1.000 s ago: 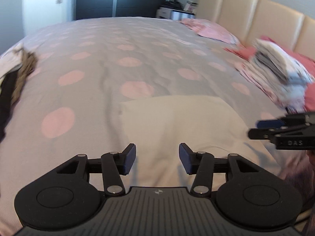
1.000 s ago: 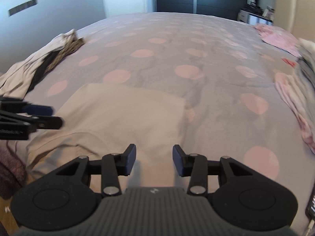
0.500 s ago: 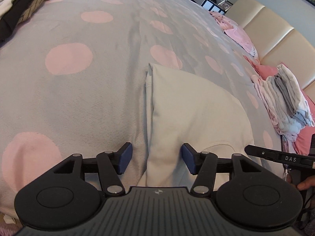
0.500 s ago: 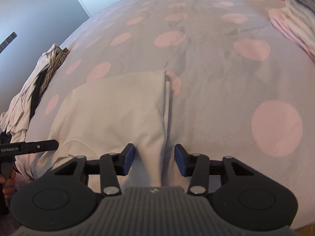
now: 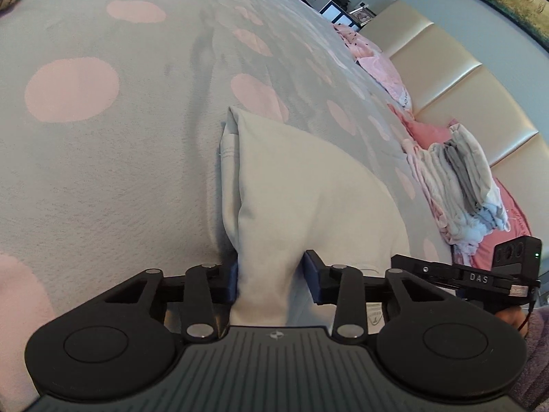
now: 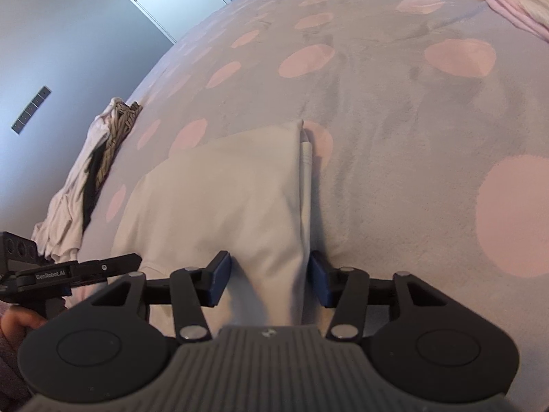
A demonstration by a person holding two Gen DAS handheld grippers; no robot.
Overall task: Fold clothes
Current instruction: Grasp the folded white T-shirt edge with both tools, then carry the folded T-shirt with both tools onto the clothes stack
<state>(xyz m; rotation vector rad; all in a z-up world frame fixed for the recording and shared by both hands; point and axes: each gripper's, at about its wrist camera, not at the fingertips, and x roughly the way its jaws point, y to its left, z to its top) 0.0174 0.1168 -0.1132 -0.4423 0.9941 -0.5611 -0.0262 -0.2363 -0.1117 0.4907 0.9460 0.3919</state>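
Observation:
A cream folded garment [image 5: 302, 185] lies on the grey bedspread with pink dots [image 5: 103, 158]. My left gripper [image 5: 271, 274] straddles the garment's near left edge, jaws open around the cloth fold, not clamped. My right gripper [image 6: 271, 274] straddles the garment's near right edge [image 6: 274, 206] the same way, jaws open around the fold. Each gripper shows at the side of the other's view: the right gripper in the left wrist view [image 5: 473, 274] and the left gripper in the right wrist view [image 6: 68, 271].
A stack of folded clothes [image 5: 459, 185] sits on pink pillows by the cream headboard [image 5: 480, 103]. A pile of unfolded clothes [image 6: 92, 171] lies at the bed's left edge. A door and dark wardrobe stand beyond the bed.
Both grippers have dropped lower and moved forward, so the garment's side folds now sit between their jaws. The jaws have narrowed slightly around the cloth.

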